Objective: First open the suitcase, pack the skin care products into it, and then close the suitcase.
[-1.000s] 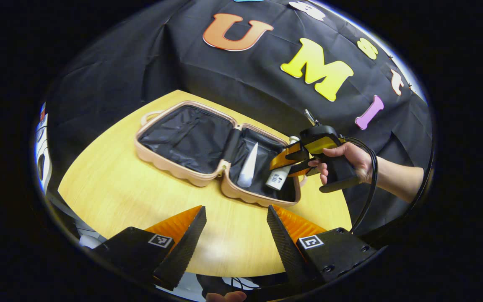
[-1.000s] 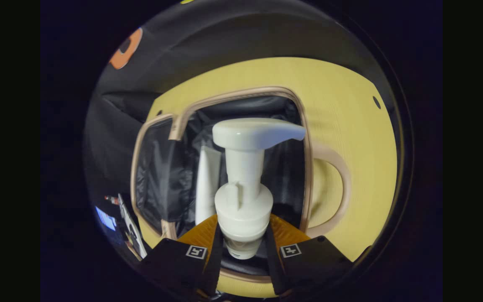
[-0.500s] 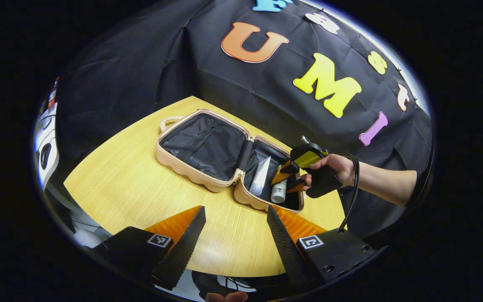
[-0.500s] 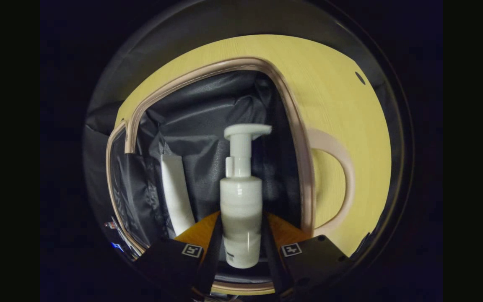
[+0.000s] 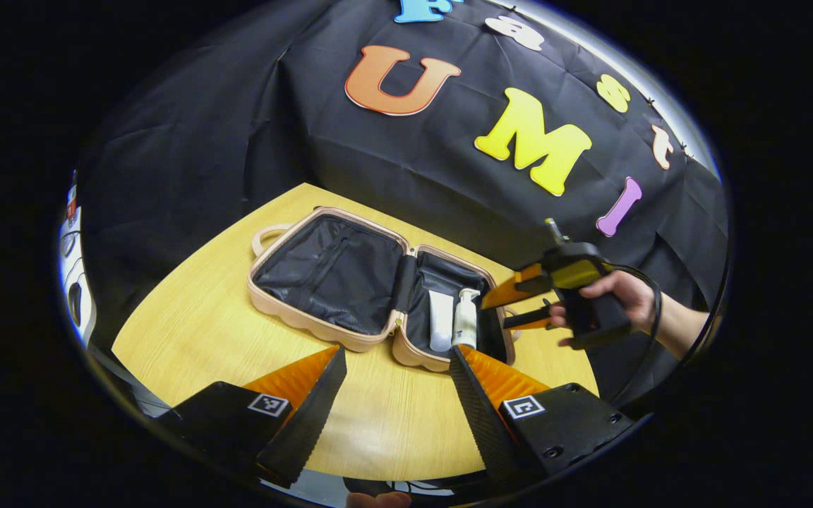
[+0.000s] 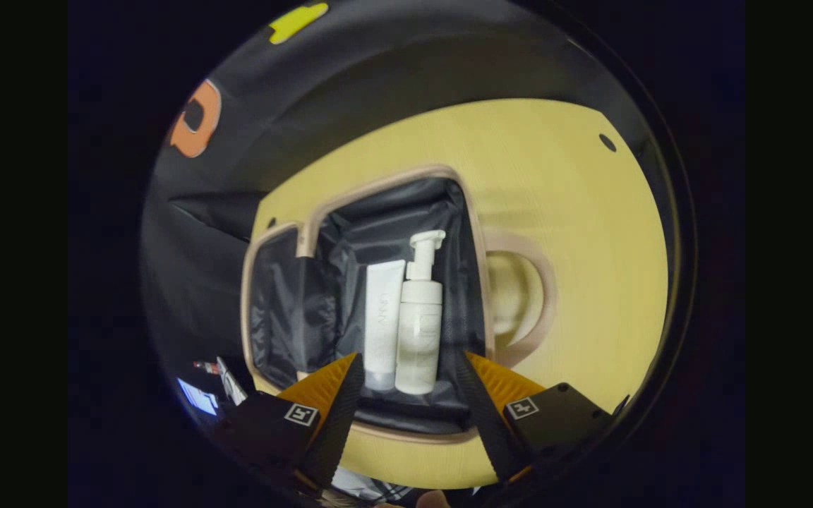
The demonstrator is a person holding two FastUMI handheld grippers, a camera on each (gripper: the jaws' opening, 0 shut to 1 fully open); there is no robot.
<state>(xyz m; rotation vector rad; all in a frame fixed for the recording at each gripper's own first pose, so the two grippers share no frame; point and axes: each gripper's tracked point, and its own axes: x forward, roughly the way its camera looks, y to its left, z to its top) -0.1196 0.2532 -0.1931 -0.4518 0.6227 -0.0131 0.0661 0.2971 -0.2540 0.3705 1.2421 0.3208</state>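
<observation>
In the open suitcase (image 6: 473, 233), the tube (image 6: 382, 321) and pump bottle (image 6: 419, 324) lie side by side, the bottle's pump end pointing away from the right gripper (image 6: 410, 381). That gripper, clamped on the bottle a second ago, now gapes empty, drawn back. The left gripper (image 5: 396, 381) hangs spread over the table (image 5: 195, 317).

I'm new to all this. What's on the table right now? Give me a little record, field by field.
suitcase: open flat on the wooden table
tube: lying in the suitcase's handle-side half
pump bottle: lying beside the tube, same half
right hand-held gripper: open, holding nothing
left hand-held gripper: open, above the table
other suitcase half: only dark lining
</observation>
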